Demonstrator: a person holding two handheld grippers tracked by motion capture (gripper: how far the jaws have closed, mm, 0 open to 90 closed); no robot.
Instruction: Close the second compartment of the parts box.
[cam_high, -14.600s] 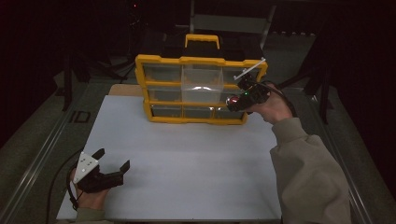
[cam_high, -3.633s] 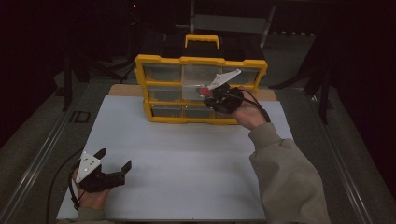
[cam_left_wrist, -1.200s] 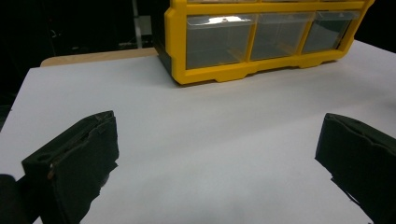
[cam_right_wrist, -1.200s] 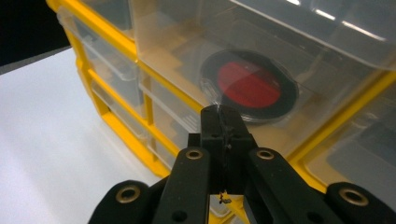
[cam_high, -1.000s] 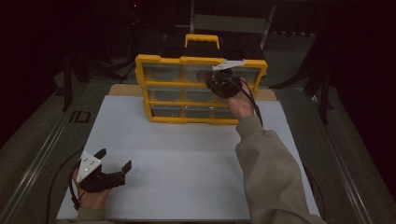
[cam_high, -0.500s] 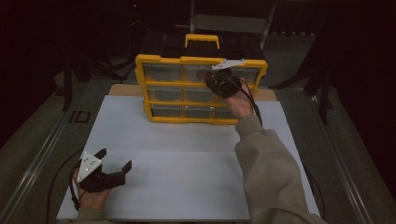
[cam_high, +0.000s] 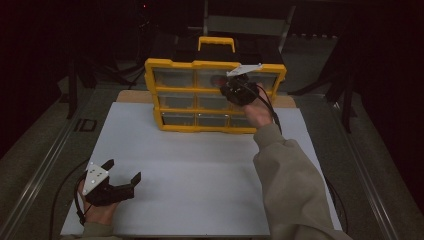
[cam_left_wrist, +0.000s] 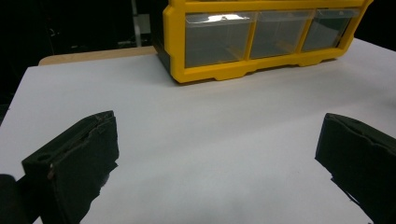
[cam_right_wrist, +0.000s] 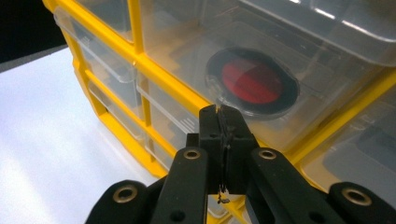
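A yellow drawer organizer (cam_high: 200, 65) with clear drawers stands at the far side of the white table. In its top middle drawer lies a red disc (cam_right_wrist: 252, 81) in a black ring. My right gripper (cam_high: 225, 90) is up against that drawer's front, and its jaws (cam_right_wrist: 219, 116) are pressed together with nothing visible between them. The tips sit at the drawer's lower front edge. My left gripper (cam_high: 124, 170) rests on the table near the front left corner. It stands open (cam_left_wrist: 219, 158) over bare tabletop and points toward the organizer (cam_left_wrist: 261, 42).
The white table top (cam_high: 200, 170) ends in metal rails at both sides. A black case with a yellow handle (cam_high: 216, 42) stands behind the organizer. The person's right sleeve (cam_high: 290, 185) crosses the right half of the table.
Earlier my right gripper moved from the organizer's right end to its top middle drawer, with something red at its tips. Over the last second nothing has visibly moved.
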